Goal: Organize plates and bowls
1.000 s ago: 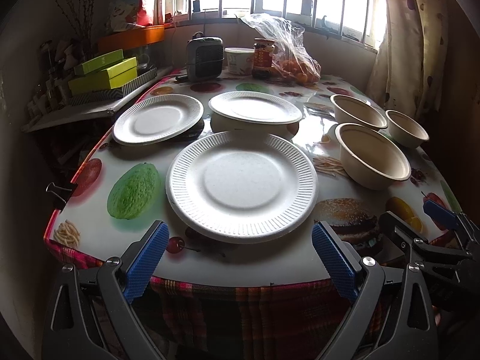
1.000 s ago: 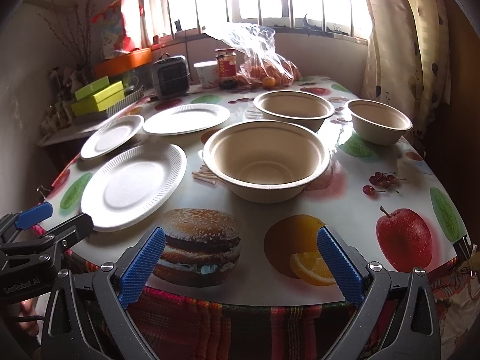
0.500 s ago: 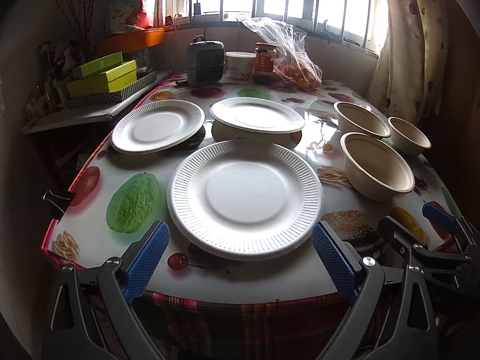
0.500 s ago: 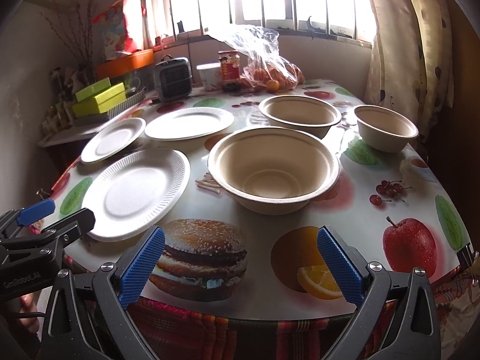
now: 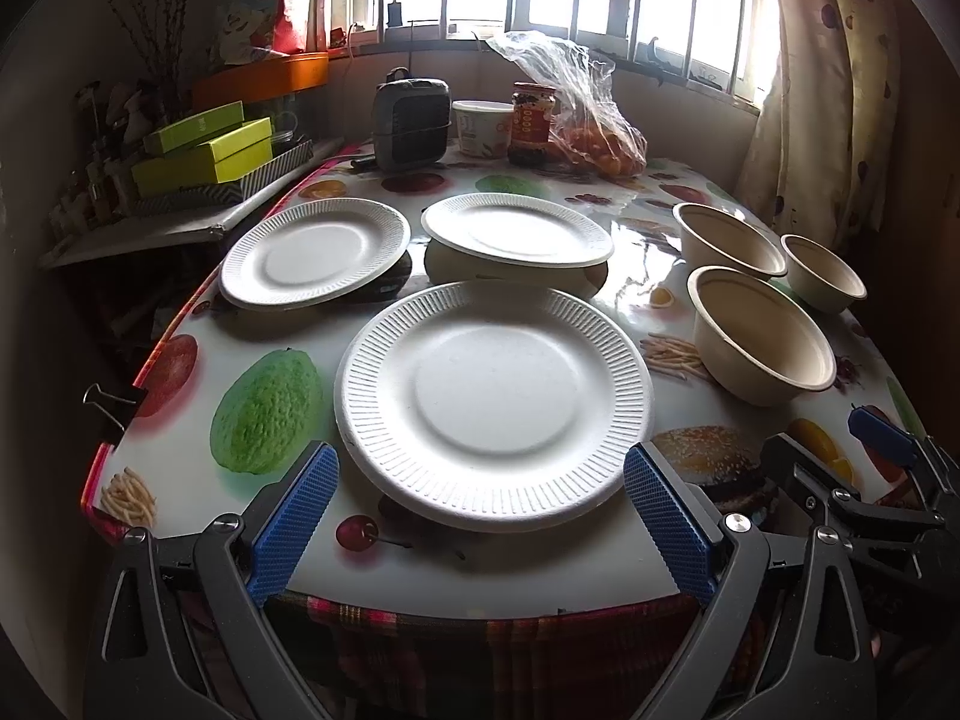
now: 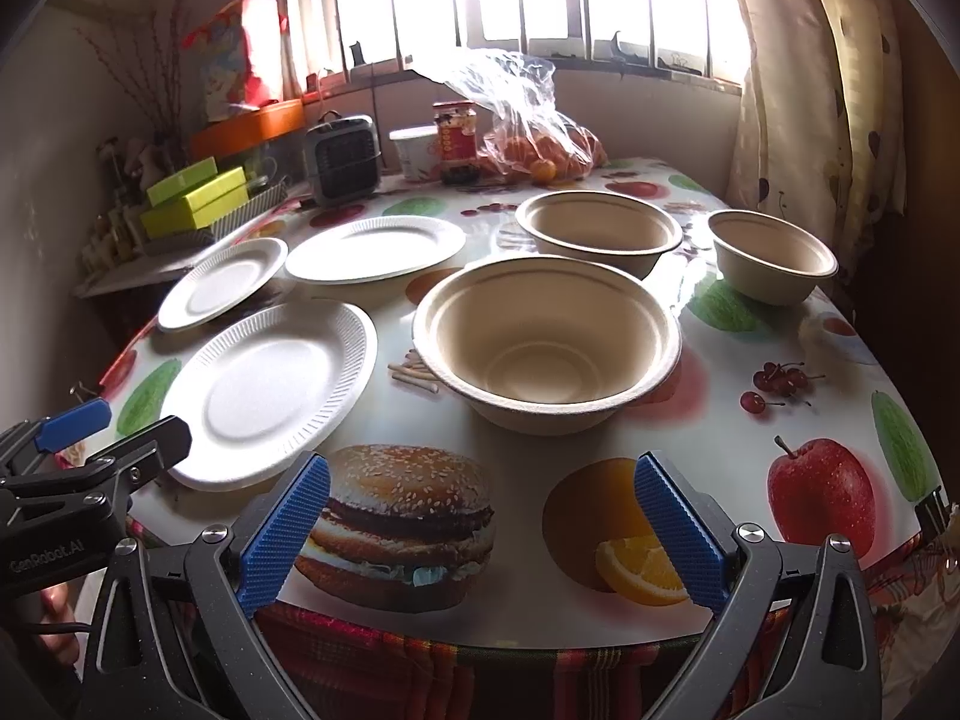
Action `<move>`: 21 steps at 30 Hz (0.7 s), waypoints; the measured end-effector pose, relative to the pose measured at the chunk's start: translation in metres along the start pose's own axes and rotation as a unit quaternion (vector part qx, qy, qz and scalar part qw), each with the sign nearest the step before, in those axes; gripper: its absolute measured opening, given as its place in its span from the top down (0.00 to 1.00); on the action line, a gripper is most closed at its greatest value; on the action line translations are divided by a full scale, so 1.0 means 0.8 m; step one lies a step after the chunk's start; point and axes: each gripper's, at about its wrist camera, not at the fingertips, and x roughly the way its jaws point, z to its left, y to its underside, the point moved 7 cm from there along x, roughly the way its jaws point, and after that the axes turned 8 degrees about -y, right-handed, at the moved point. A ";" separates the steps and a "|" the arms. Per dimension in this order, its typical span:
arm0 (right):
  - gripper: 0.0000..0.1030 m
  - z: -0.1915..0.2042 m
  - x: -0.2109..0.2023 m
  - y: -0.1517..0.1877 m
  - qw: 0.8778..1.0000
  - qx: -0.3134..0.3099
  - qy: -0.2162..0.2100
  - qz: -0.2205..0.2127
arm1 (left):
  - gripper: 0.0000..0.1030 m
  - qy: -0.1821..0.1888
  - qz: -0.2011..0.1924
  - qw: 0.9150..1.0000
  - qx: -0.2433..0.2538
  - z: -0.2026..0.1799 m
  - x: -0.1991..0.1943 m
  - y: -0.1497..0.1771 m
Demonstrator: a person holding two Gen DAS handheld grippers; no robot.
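Left tongs [image 5: 480, 516] are spread wide w/ nothing gripped; the blue pads sit on either side of the near rim of the big white plate [image 5: 495, 402], no contact visible. That plate lies flat at the front of the bench [image 5: 600, 570], which is covered in a fruit-and-burger print cloth. Behind it are 2 more white plates: the left plate [image 5: 315, 252] near the bench's left edge, w/ something dark under its right rim, and the back plate [image 5: 516, 228], which sits raised on something pale underneath; can't tell what.

Right tongs [image 6: 480, 528] are also wide open and empty, hovering over the front edge of the bench above the burger print [image 6: 399, 525]. Straight ahead, apart from the pads, is the large tan bowl [image 6: 546, 342], upright and empty. Behind it stands a 2nd bowl [image 6: 600, 228], and to the right a smaller 3rd bowl [image 6: 774, 255], all 3 separate, none nested. The left tongs also show at the lower left of the right wrist view, beside the near plate's edge.

At the far end by the window: a small grey heater [image 5: 411, 123], a white tub [image 5: 483, 129], a red-label jar [image 5: 531, 123] and a clear bag of oranges [image 5: 594, 132]. Yellow-green boxes [image 5: 201, 153] sit on a shelf off the left.
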 end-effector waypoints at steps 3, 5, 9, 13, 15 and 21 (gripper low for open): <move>0.00 0.000 0.000 0.000 1.000 0.001 0.000 -0.001 | 0.06 0.000 0.000 1.000 -0.001 0.001 0.000 0.000; 0.00 0.001 -0.001 0.000 1.000 0.001 0.000 -0.001 | 0.06 0.000 -0.001 1.000 0.000 0.001 0.000 0.000; 0.00 0.001 -0.001 -0.001 1.000 0.001 0.000 0.000 | 0.06 0.000 0.000 1.000 0.000 0.001 0.000 0.000; 0.00 0.001 0.000 -0.001 1.000 -0.001 0.000 0.000 | 0.06 0.000 -0.001 1.000 -0.002 0.003 -0.001 -0.001; 0.00 0.002 -0.001 -0.001 1.000 -0.001 -0.001 0.000 | 0.06 0.000 0.000 1.000 -0.003 0.005 -0.002 0.000; 0.00 0.002 0.000 -0.001 1.000 -0.001 0.000 -0.001 | 0.06 0.000 0.001 1.000 -0.004 0.005 -0.002 0.000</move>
